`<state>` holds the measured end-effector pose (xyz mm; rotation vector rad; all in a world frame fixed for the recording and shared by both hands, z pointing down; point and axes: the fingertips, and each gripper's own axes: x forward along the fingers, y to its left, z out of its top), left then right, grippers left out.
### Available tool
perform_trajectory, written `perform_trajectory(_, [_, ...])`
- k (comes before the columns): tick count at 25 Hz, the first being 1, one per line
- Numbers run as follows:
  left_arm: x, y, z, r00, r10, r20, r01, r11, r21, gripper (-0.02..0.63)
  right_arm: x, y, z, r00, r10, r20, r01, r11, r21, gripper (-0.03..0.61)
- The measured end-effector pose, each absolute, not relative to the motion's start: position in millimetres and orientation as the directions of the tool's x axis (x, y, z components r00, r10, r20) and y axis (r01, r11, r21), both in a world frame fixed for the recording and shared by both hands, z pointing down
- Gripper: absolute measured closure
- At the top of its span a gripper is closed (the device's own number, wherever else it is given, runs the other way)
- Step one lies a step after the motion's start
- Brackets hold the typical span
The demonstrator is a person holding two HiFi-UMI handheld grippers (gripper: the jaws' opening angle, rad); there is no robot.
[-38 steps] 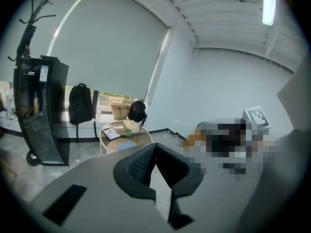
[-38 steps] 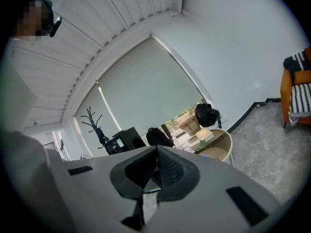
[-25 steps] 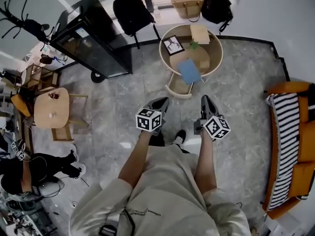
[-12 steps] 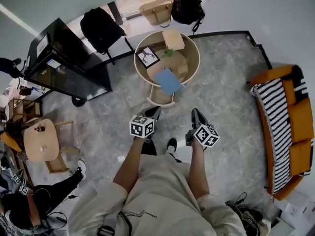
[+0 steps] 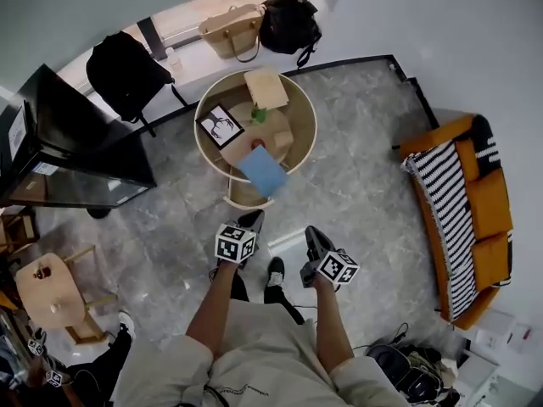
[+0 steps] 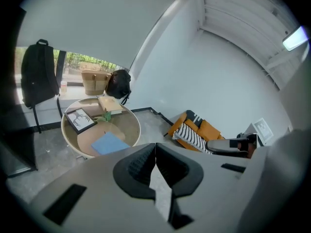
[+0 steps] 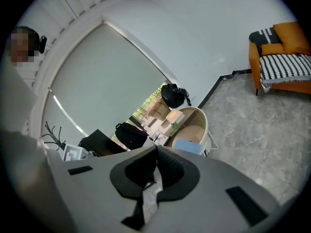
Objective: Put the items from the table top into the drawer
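Observation:
A round wooden table [image 5: 299, 108] holds a framed picture [image 5: 219, 125], a blue book [image 5: 262, 170], a tan box [image 5: 266, 87], a small green item [image 5: 260, 115] and a small red item [image 5: 257, 145]. A curved drawer [image 5: 242, 196] juts out from the table's near side under the book. My left gripper [image 5: 254, 220] and right gripper [image 5: 310, 232] hang over the floor, short of the table, both shut and empty. From the left gripper view the table [image 6: 127, 119], picture [image 6: 80, 119] and book [image 6: 110, 142] lie ahead, beyond the shut left gripper [image 6: 155, 149]. The right gripper [image 7: 156, 154] points towards the table [image 7: 203, 124].
An orange sofa with a striped blanket [image 5: 458, 219] stands at the right. A black backpack [image 5: 125, 75], a tan bag [image 5: 231, 30] and a black bag [image 5: 288, 24] sit by the window behind the table. A black cabinet [image 5: 59, 151] is at the left.
Both grippers have sunk lower in the head view and stayed shut. The table has slid to the left in the picture as the camera moved.

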<state>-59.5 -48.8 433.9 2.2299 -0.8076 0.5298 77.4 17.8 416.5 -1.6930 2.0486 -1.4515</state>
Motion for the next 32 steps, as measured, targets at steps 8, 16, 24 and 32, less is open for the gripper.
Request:
perform_trajectory(8, [-61, -98, 531, 0.737, -0.293, 0.609, -0.634, -0.612, 0.473, 0.592, 57, -42, 514, -0.379, -0.782, 0.495, -0.664, -0.143, -0.734, 0.544])
perform_trajectory(16, [-77, -124, 634, 0.736, -0.229, 0.637, -0.613, -0.626, 0.483, 0.592, 16, -79, 658, -0.455, -0.703, 0.546, -0.637, -0.173, -0.752, 0.543])
perform_trajectory(24, [-87, -141, 701, 0.736, -0.132, 0.664, -0.542, -0.703, 0.461, 0.592, 26, -104, 737, -0.437, -0.713, 0.548, -0.628, -0.194, -0.754, 0.540])
perform_trajectory(32, [-65, -136, 746, 0.752, -0.089, 0.653, -0.473, -0.763, 0.441, 0.592, 30, -109, 783, -0.450, -0.726, 0.520, -0.566, -0.219, -0.795, 0.367])
